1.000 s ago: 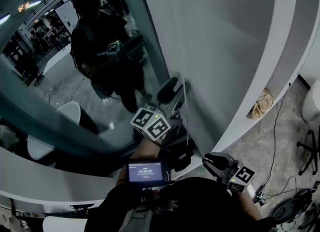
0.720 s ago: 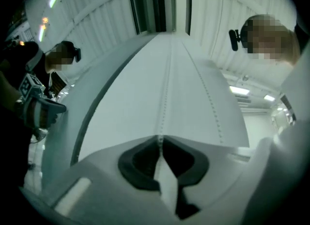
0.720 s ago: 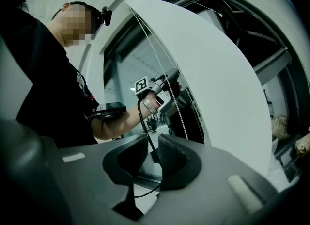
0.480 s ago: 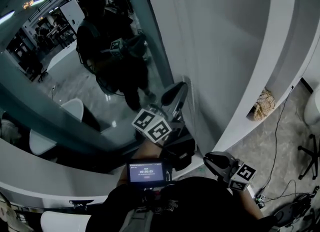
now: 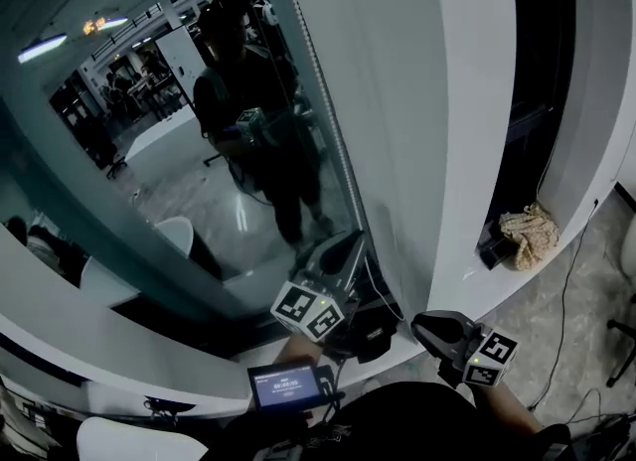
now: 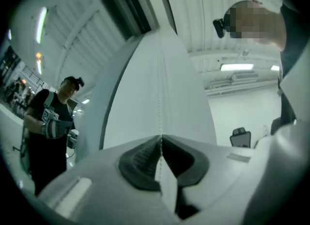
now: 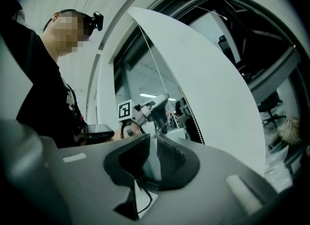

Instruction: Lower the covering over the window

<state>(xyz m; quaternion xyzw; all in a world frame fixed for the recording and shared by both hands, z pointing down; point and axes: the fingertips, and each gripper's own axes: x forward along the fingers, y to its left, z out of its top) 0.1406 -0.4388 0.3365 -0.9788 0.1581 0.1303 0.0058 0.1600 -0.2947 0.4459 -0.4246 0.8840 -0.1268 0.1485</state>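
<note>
over the window's right part: smooth white fabric roller blind (image 5: 397,101), flat and matte, beside the dark reflective glass pane (image 5: 189,171) it must yet cover.
thin white beaded chain (image 6: 160,98): runs taut along the blind's edge.
left gripper (image 6: 161,139): wide apart a second ago, its ribbed black pads now pinch the chain, so a pull looks ready.
right gripper (image 7: 152,139): jaws have just been narrowing; a slim gap is left, nothing between.
white sill: crumpled beige cloth (image 5: 524,233).

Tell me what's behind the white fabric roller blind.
Dark window glass, showing only left of the white fabric roller blind and reflecting the person. The pane directly behind the blind is covered and cannot be seen.
</note>
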